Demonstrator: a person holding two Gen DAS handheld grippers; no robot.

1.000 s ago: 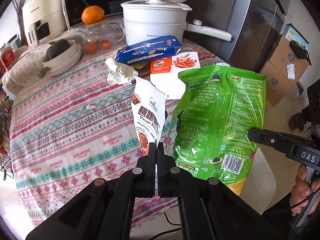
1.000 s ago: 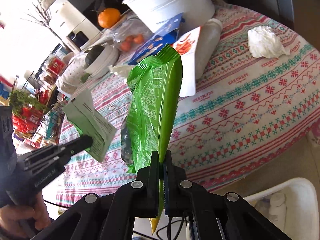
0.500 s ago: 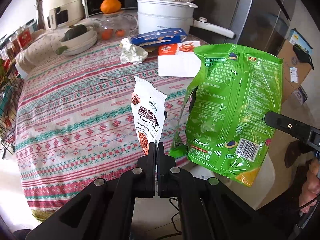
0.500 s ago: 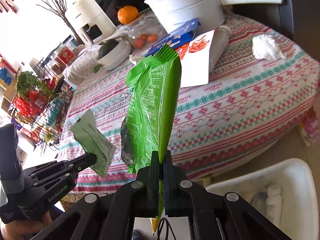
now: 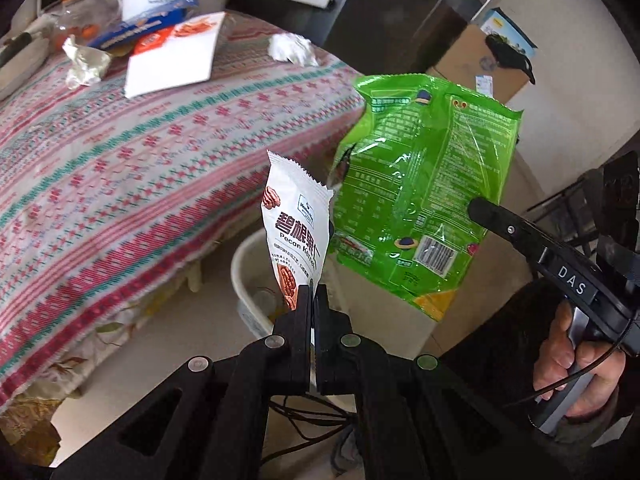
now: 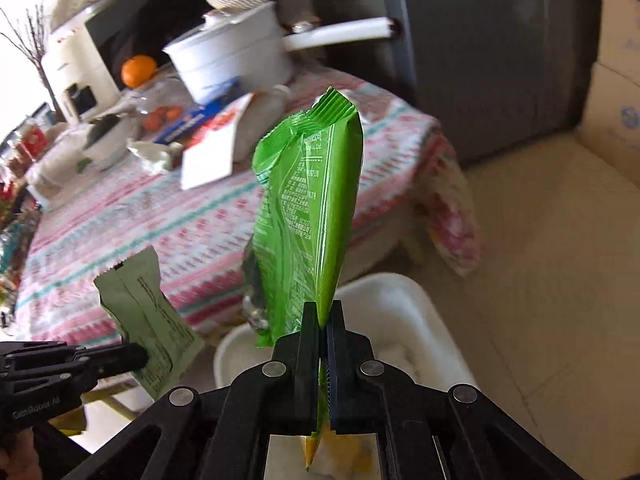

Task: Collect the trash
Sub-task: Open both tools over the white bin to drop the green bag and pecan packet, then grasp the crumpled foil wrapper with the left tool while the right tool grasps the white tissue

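Observation:
My left gripper is shut on the bottom edge of a white pecan wrapper, which stands upright above a white bin on the floor. My right gripper is shut on a large green snack bag; the same bag hangs to the right in the left wrist view. The white bin lies just beyond the green bag, beside the table. The pale back of the pecan wrapper shows at lower left in the right wrist view. Crumpled tissues remain on the table.
The table with a patterned cloth carries a white pot, a blue box, a white-and-orange packet and an orange. Cardboard boxes stand by the wall. A hand grips the right tool.
Both grippers have swung with their wrappers from above the table to its right edge, tilting downward. The white bin has come into view beneath them. Both grips are unchanged.

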